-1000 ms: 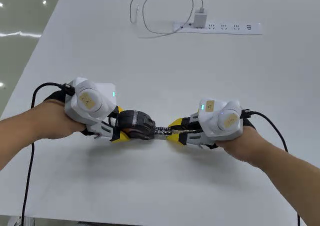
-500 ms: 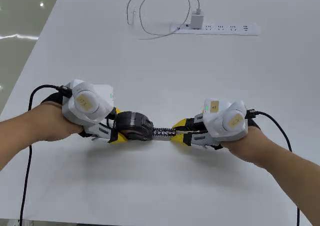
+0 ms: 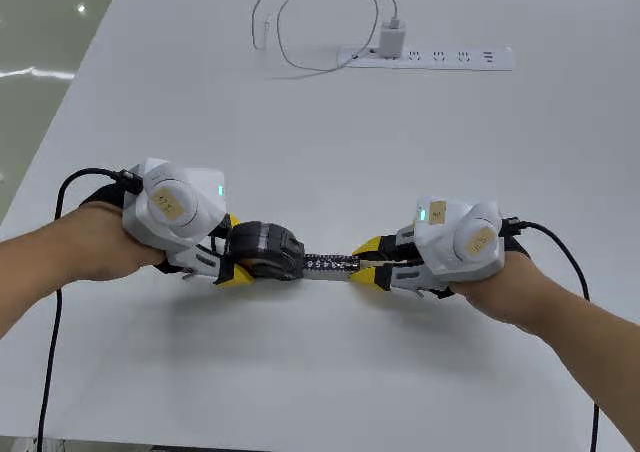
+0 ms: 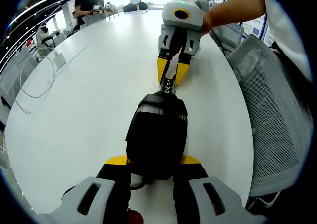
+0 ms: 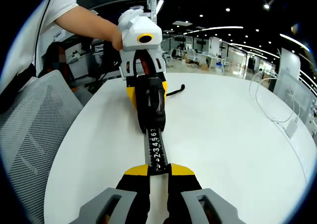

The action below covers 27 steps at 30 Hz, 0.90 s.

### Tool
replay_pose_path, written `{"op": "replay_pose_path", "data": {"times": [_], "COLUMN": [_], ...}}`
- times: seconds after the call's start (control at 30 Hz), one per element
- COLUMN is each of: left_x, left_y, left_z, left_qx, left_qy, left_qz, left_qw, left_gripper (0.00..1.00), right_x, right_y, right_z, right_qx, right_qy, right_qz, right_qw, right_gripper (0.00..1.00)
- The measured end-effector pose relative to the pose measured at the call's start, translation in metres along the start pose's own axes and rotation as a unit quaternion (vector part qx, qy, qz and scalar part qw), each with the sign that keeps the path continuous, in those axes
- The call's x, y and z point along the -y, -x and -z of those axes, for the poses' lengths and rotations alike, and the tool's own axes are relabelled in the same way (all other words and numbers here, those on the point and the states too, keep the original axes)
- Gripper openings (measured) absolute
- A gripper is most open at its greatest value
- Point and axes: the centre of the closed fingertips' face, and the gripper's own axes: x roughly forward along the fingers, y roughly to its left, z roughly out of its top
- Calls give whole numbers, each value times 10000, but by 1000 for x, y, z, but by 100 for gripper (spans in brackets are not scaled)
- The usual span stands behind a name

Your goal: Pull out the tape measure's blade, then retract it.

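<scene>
The black tape measure case (image 3: pixel 265 251) sits just above the white table, held between the yellow-tipped jaws of my left gripper (image 3: pixel 228 262). In the left gripper view the case (image 4: pixel 157 135) fills the gap between the jaws of my left gripper (image 4: pixel 154 160). A short length of numbered blade (image 3: pixel 328 263) runs from the case to my right gripper (image 3: pixel 366 262), which is shut on the blade's end. The right gripper view shows the blade (image 5: pixel 155 147) with printed numbers leading to the case (image 5: pixel 150 101), and my right gripper (image 5: pixel 157 170) pinching it.
A white power strip (image 3: pixel 430 57) with a charger and a looping white cable (image 3: pixel 300 17) lies at the far side of the table (image 3: pixel 320 142). Black cables trail from both grippers. A grey mesh chair (image 4: pixel 277 115) stands at the table's near edge.
My right gripper has moved right, away from the case, drawing more blade out. The left gripper and case stayed almost still.
</scene>
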Motion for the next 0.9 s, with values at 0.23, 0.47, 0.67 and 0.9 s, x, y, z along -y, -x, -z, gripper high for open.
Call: {"op": "replay_pose_path", "data": {"times": [0.23,0.47,0.67,0.9], "left_x": [1,1,1,1], "left_y": [0,0,0,0], "left_z": [-1,-1,-1,-1], "left_qx": [0,-3,-7,-13], "left_qy": [-2,2,6,3], "left_qz": [-5,-14,-13,-12], "left_qw": [10000,10000,10000,10000], "left_gripper": [28,28,28,28], "right_x": [1,3,3,5], "right_y": [5,11,15,21], "right_z": [5,9,12,18], "right_qx": [-57,-95,-130,-182], "right_qy": [-5,-18,-30,-47], "right_qz": [30,46,59,82], "right_qw": [10000,9999,9999,9998], "right_gripper": [8,8,8,8]}}
